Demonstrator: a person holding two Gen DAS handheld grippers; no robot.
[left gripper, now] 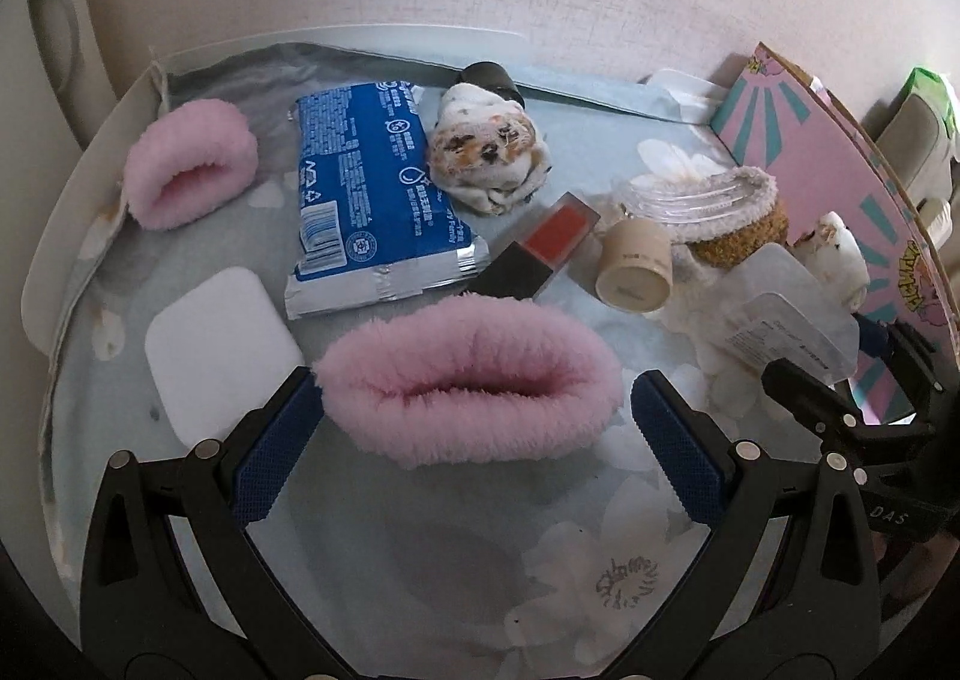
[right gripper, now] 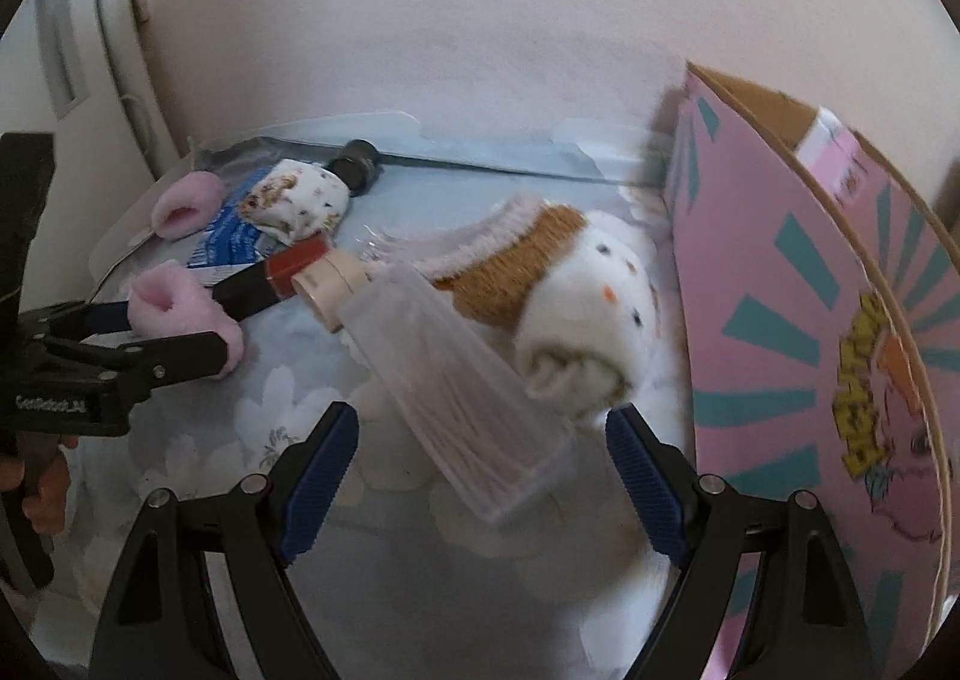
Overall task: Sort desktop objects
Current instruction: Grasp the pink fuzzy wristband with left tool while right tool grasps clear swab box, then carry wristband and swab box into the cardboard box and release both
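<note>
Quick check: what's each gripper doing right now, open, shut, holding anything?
Left gripper: open, straddling the pink cuff, not gripping.
Right gripper: open around the clear box, not gripping.

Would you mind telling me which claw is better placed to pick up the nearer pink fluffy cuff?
The left claw: its open fingers straddle the pink cuff. The right claw frames a clear plastic box instead.

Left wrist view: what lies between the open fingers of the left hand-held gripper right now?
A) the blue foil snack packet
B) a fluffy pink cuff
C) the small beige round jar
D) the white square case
B: the fluffy pink cuff sits between the blue pads of the left hand-held gripper, whose jaws stand wide on either side of it without squeezing it.
</note>
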